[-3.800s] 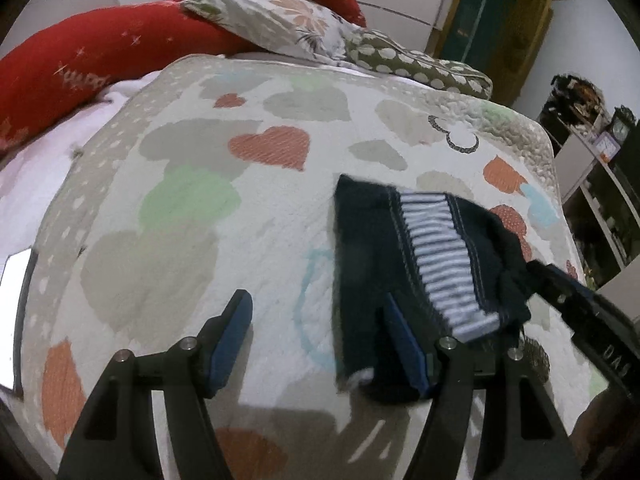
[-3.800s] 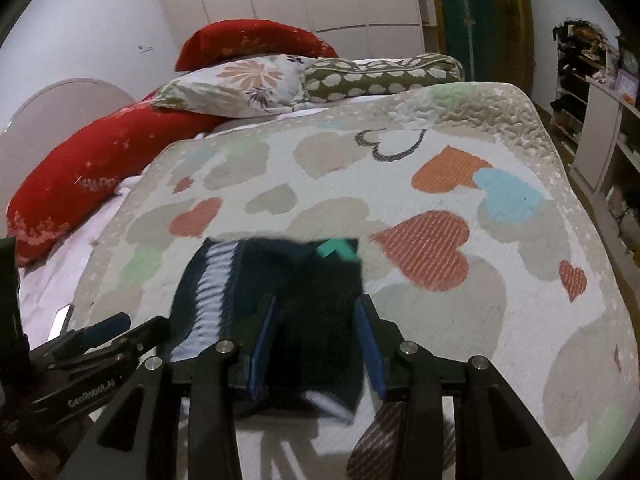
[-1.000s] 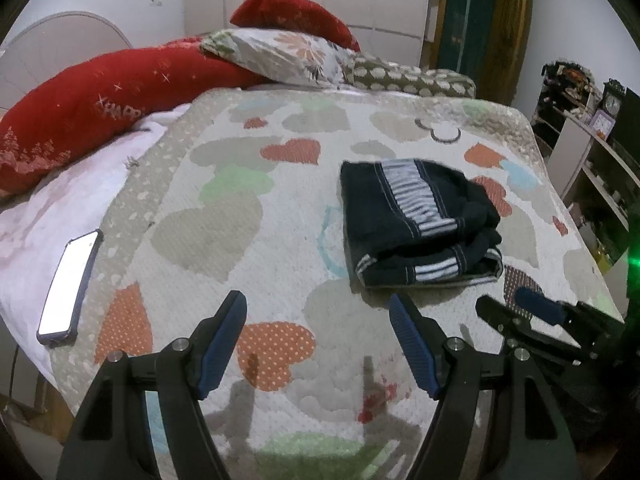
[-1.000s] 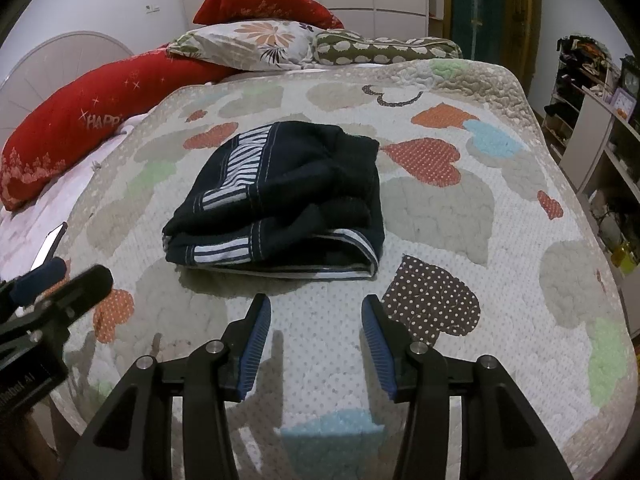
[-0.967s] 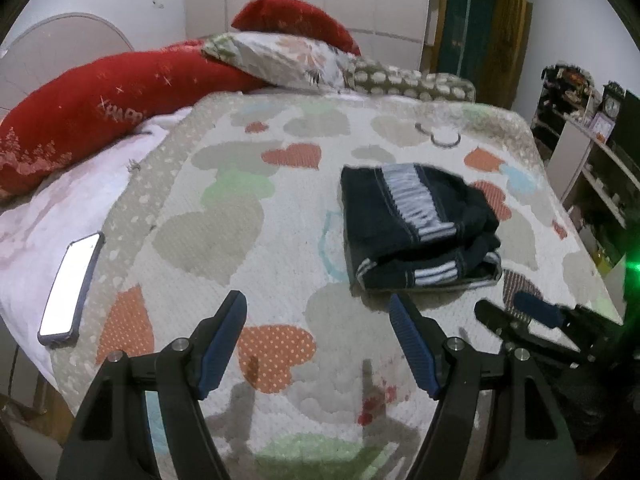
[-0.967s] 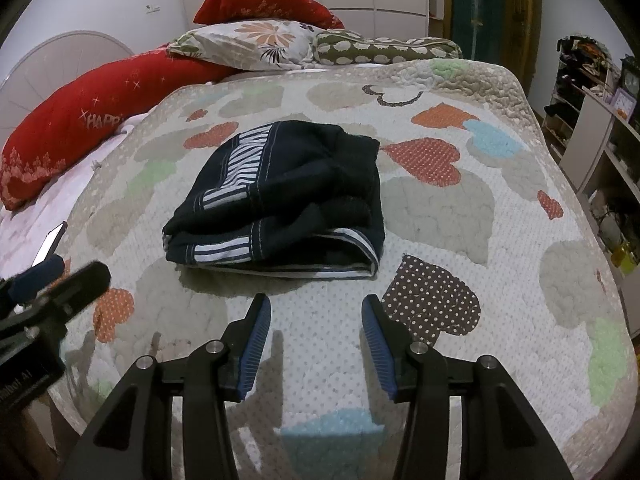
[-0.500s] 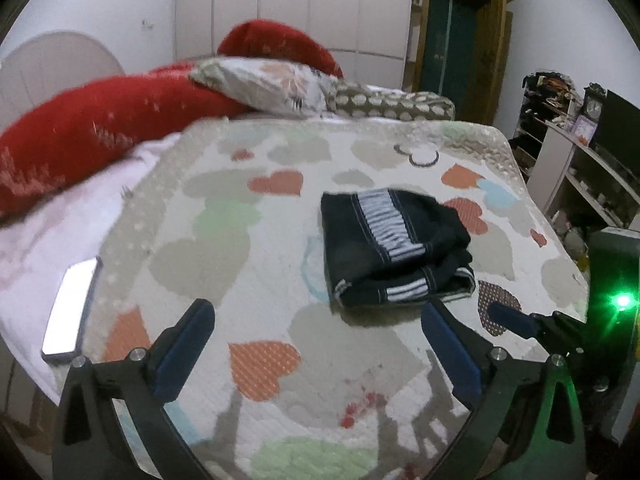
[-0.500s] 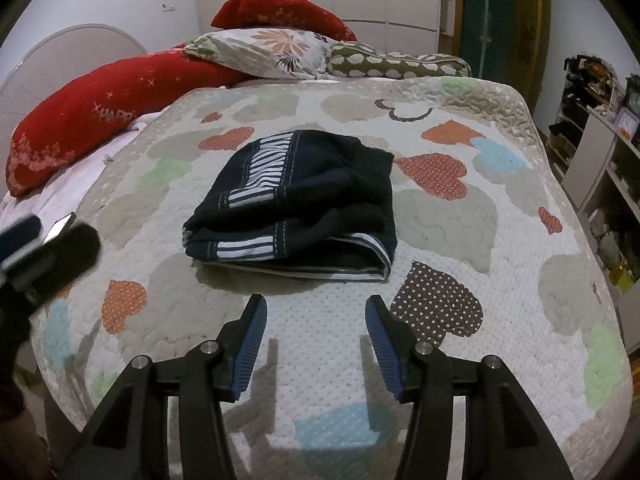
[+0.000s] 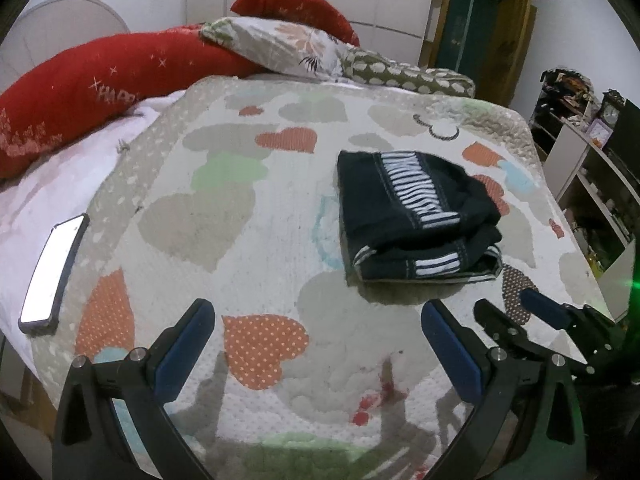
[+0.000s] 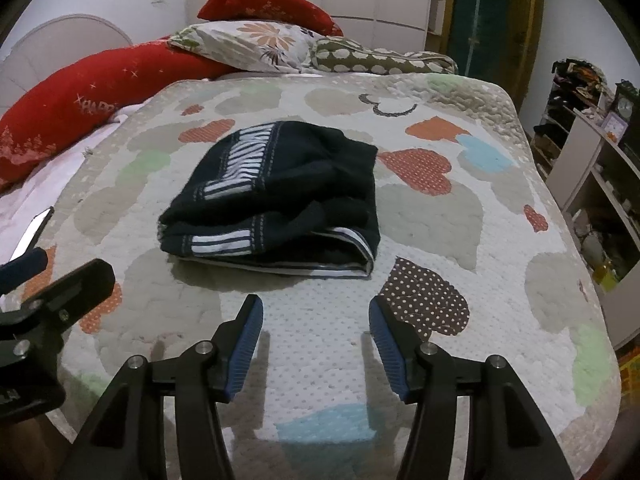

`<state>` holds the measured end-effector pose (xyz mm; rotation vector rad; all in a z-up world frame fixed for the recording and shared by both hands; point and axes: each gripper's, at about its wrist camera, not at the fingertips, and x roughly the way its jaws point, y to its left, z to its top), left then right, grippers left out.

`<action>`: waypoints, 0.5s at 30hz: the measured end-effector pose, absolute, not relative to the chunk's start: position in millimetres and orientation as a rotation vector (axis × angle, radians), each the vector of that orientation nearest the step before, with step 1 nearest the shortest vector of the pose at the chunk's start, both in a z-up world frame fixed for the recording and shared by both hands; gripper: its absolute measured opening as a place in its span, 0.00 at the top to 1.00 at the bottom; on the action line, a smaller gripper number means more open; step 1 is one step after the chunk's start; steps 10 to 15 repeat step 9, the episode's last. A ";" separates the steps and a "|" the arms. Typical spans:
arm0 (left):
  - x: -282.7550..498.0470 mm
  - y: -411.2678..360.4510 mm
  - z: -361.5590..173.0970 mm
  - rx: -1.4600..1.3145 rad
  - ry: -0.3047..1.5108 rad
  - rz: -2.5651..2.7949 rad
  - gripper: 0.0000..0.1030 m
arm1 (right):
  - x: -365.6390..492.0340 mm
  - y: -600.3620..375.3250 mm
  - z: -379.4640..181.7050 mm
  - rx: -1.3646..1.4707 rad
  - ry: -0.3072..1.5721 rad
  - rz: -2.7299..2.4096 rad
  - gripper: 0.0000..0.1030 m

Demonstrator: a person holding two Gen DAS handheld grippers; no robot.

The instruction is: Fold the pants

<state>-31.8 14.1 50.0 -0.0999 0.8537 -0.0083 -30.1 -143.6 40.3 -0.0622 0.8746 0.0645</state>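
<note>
While both tools hang over the near edge of the bed, the folded pants (image 9: pixel 416 220) (image 10: pixel 280 196) lie on the heart-print quilt (image 9: pixel 240 240) (image 10: pixel 440 240), clear of every pad. No container is in either view.

Left tool (image 9: pixel 318 350): jaws stand spread as wide as they go, having just been opening, with nothing between them but bare quilt. The pants sit ahead of it and off to its right side, well apart from its pads.

Right tool (image 10: pixel 316 340): jaws part-way open and just been opening further, nothing gripped. The pants lie straight ahead of it, slightly to its left, near but not touching; the folded edge with white stripes faces the fingertips.

The pants form a dark compact stack, a striped band running across the top layer.

A smartphone (image 9: pixel 54 268) lies screen-up on the pink sheet, far off the left tool's left side. Red bolsters (image 9: pixel 112 80) and a floral pillow (image 10: pixel 256 46) lie beyond the pants at the bed's head.
</note>
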 end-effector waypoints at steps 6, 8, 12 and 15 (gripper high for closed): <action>-31.1 12.7 44.6 -0.058 0.844 0.032 0.00 | -26.3 -147.3 35.2 -0.062 0.894 0.035 0.41; -30.9 12.1 44.8 -0.057 0.846 0.034 0.00 | -25.0 -147.8 34.1 -0.067 0.897 0.024 0.40; -30.5 12.3 44.8 -0.062 0.850 0.035 0.00 | -24.4 -148.3 33.6 -0.070 0.899 0.018 0.40; -30.5 12.3 44.8 -0.062 0.850 0.035 0.00 | -24.4 -148.3 33.6 -0.070 0.899 0.018 0.40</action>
